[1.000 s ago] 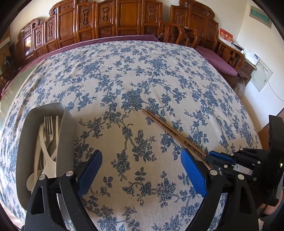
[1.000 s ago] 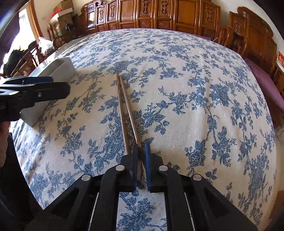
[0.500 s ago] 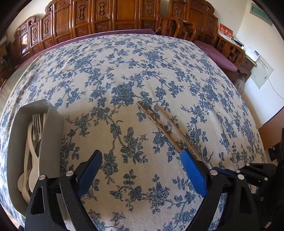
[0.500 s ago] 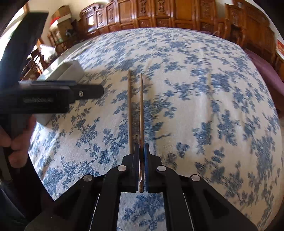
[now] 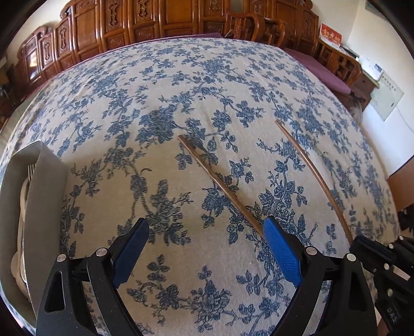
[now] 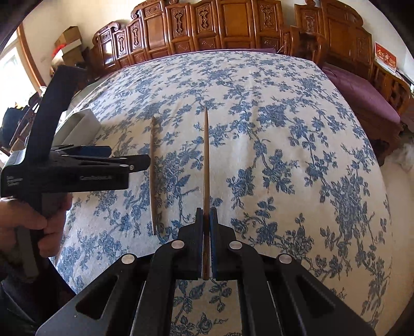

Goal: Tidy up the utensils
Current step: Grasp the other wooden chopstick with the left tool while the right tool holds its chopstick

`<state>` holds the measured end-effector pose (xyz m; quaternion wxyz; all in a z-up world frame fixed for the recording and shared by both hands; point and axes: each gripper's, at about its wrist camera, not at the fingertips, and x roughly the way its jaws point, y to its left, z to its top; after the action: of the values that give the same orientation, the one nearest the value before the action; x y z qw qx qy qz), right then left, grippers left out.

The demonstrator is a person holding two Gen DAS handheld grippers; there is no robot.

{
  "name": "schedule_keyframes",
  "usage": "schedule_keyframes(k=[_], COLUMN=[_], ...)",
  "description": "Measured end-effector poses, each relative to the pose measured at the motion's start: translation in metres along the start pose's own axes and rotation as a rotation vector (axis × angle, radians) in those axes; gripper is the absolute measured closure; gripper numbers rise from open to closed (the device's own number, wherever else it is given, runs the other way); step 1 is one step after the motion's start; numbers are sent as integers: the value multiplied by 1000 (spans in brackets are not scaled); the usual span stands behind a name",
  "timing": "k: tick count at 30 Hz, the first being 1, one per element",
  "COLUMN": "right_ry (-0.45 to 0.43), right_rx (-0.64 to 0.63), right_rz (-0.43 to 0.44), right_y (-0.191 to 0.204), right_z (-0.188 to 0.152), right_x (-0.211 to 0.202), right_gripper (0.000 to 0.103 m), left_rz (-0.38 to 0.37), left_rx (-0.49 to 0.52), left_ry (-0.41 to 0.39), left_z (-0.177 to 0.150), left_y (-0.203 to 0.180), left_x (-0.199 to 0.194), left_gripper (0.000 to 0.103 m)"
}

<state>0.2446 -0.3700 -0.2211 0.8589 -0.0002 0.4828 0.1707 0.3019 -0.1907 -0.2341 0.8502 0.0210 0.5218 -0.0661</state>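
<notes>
My right gripper [image 6: 206,219] is shut on a brown wooden chopstick [image 6: 206,160] and holds it lifted above the flowered tablecloth; the same stick shows at the right in the left wrist view [image 5: 314,175]. A second chopstick [image 5: 220,184] lies flat on the cloth, also seen in the right wrist view [image 6: 152,175]. My left gripper [image 5: 205,248] is open and empty, with its right pad beside that stick's near end. A grey utensil tray [image 5: 44,206] at the left edge holds a white fork [image 5: 29,170] and other white utensils.
The round table wears a blue-flowered cloth [image 5: 181,90]. Carved wooden chairs [image 5: 145,23] ring its far side. The grey tray also shows in the right wrist view [image 6: 82,126] behind the left gripper's body [image 6: 77,170].
My right gripper has lifted one chopstick away from the other, which stays on the cloth. My left gripper has moved forward and right, toward the lying chopstick.
</notes>
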Motion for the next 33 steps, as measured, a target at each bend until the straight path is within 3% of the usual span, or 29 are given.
schedule_keyframes(k=[4, 9, 15, 23, 29, 33], right_ry=[-1, -5, -13, -16, -18, -21], right_rx=[5, -4, -13, -14, 1, 0], right_rz=[2, 4, 6, 3, -7, -14], right_y=[1, 6, 13, 16, 11, 11], right_z=[-2, -1, 2, -2, -4, -5], right_x=[1, 0, -4, -10, -12, -10], right_gripper=[97, 97, 97, 97, 97, 97], left_rz=[30, -5, -7, -71, -1, 4], left_rx=[20, 22, 19, -24, 59, 96], left_ry=[11, 31, 41, 43, 24, 25], left_z=[2, 2, 0, 6, 8, 8], left_y=[-5, -1, 11, 6, -14, -12], left_x=[6, 6, 2, 3, 9, 9], left_gripper=[17, 20, 40, 40, 40, 43])
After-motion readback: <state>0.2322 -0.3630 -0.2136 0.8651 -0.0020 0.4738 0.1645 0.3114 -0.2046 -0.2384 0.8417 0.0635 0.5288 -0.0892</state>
